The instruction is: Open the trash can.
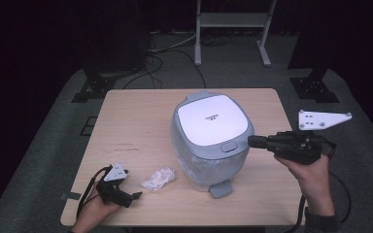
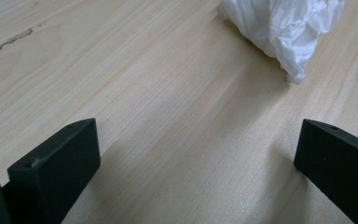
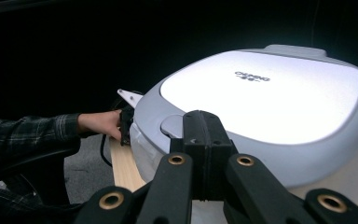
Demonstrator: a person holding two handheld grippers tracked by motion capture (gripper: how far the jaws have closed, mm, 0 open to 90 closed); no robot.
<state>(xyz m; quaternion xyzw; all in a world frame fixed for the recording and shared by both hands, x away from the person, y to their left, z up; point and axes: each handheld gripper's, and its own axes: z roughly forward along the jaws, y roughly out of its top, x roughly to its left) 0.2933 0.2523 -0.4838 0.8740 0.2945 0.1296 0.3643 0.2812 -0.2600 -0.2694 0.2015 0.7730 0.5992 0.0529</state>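
High view: grey-white lidded bin (image 1: 212,138), lid shut, beside right hand-held gripper (image 1: 252,141).

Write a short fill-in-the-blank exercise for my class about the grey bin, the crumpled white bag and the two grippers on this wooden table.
1. The lid of the grey plastic pedal bin is ____.
2. The jaws of the left gripper stand ____, pointing toward the crumpled white plastic bag.
3. The right gripper has its jaws ____, close to the lid's front button.
4. The bag lies on the light wooden table to the ____ of the bin in the high view.

Missing words: closed; open; shut; left
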